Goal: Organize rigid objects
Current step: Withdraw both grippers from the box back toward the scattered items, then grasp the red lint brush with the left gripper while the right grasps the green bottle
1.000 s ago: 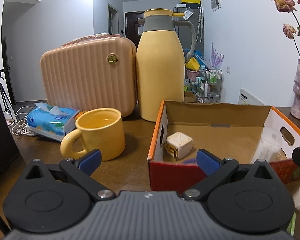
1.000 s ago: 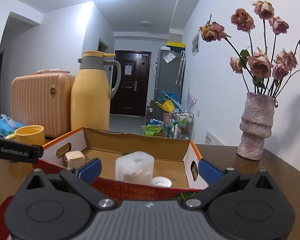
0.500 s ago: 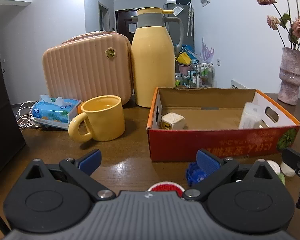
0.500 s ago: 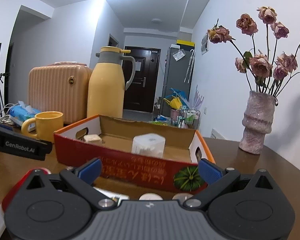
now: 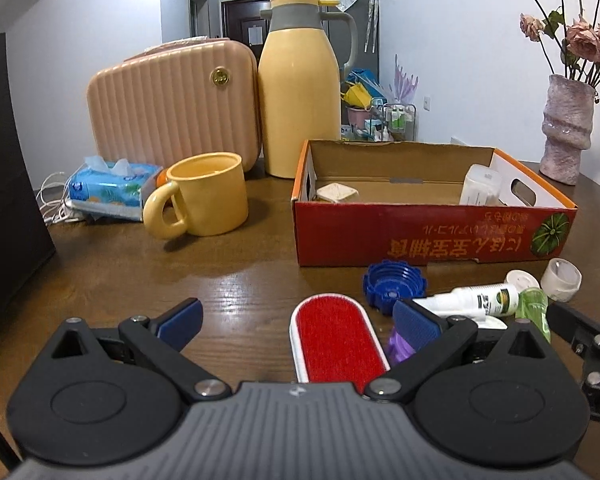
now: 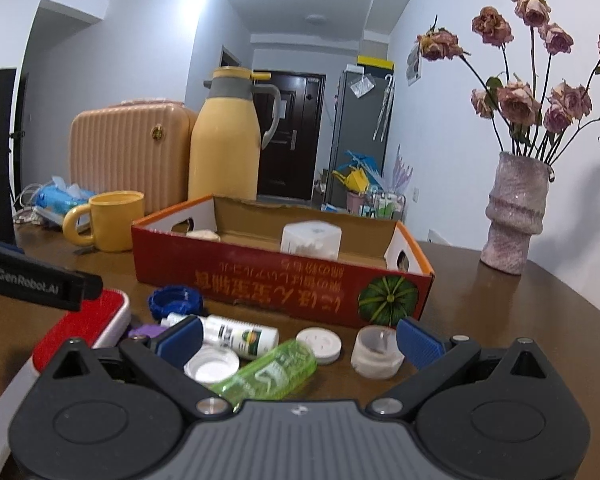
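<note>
A red cardboard box (image 5: 432, 232) (image 6: 284, 284) stands on the wooden table, holding a cream cube (image 5: 336, 192) and a clear plastic container (image 5: 480, 186) (image 6: 311, 238). Before it lie a red lint brush (image 5: 338, 338) (image 6: 84, 322), a blue cap (image 5: 394, 282) (image 6: 175, 300), a white bottle (image 5: 474, 300) (image 6: 240, 334), a green bottle (image 6: 270, 374), white lids (image 6: 320, 344) and a small clear jar (image 6: 376, 352). My left gripper (image 5: 298, 320) is open over the brush. My right gripper (image 6: 300, 340) is open above the bottles and lids, holding nothing.
A yellow mug (image 5: 204, 200), a pink ribbed case (image 5: 172, 100), a yellow thermos jug (image 5: 300, 88) and a tissue pack (image 5: 108, 188) stand behind and left of the box. A vase with dried roses (image 6: 514, 216) sits at the right. A purple piece (image 5: 398, 346) lies beside the brush.
Both grippers have drawn back from over the box and tilted down, so the loose items in front of the box have come into view. Both stay open.
</note>
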Motion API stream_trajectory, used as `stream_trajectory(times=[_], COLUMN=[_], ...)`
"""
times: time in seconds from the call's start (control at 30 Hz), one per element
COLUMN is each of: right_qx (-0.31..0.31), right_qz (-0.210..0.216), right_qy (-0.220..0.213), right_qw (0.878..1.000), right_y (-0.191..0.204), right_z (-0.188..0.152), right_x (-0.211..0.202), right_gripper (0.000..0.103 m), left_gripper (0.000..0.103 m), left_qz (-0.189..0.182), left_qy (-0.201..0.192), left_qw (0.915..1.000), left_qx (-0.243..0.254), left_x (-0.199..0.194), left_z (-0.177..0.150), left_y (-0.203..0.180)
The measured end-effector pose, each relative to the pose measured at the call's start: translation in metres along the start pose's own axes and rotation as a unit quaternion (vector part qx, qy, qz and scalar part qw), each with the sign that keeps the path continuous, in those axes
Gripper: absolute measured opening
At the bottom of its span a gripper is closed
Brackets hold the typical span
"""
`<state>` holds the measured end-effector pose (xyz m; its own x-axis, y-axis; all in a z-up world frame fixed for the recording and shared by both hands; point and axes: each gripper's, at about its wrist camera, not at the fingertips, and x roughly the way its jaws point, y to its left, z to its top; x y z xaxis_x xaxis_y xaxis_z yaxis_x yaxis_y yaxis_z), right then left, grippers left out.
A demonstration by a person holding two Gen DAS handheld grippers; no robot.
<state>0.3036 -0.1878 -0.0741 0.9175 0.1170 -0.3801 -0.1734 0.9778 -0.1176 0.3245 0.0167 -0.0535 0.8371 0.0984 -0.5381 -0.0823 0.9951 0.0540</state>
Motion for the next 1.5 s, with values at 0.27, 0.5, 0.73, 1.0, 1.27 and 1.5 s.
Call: stream_trajectory(times=[0.27, 0.5, 0.73, 1.0, 1.27, 1.5], right_qx=[0.01, 0.027, 0.039, 0.058, 0.057, 0.069], right_qz=[0.002, -0.014, -0.035, -0.035, 0.018, 0.018], right_qy=[0.046, 0.081, 0.098, 0.12, 0.132, 0.082], right_qw=[0.999, 0.996, 0.994, 0.99, 0.989, 0.994], right_y=[0.008, 0.011, 0.003, -0.01, -0.008, -0.013], right_z=[-0.007, -0.009, -0.012, -0.013, -0.015, -0.009], right_x=[0.008, 0.019, 0.026, 0.041, 0.042, 0.025], right_gripper=[0.103, 0.096, 0.091, 0.07, 0.03, 0.03], left_gripper=[0.103, 0.103, 0.103, 0.103, 0.103, 0.103], left_qz=[-0.009, -0.014, -0.012, -0.011, -0.011, -0.013], left_qy=[0.013, 0.023, 0.031, 0.042, 0.05, 0.053], left_qw=[0.9999, 0.9996, 0.9994, 0.999, 0.9987, 0.9985], left_qx=[0.0, 0.012, 0.01, 0.01, 0.008, 0.002], left_x=[0.0, 0.0, 0.002, 0.005, 0.008, 0.008], left_z=[-0.004, -0.008, -0.008, -0.01, -0.011, -0.01], left_y=[0.0, -0.005, -0.005, -0.005, -0.005, -0.003])
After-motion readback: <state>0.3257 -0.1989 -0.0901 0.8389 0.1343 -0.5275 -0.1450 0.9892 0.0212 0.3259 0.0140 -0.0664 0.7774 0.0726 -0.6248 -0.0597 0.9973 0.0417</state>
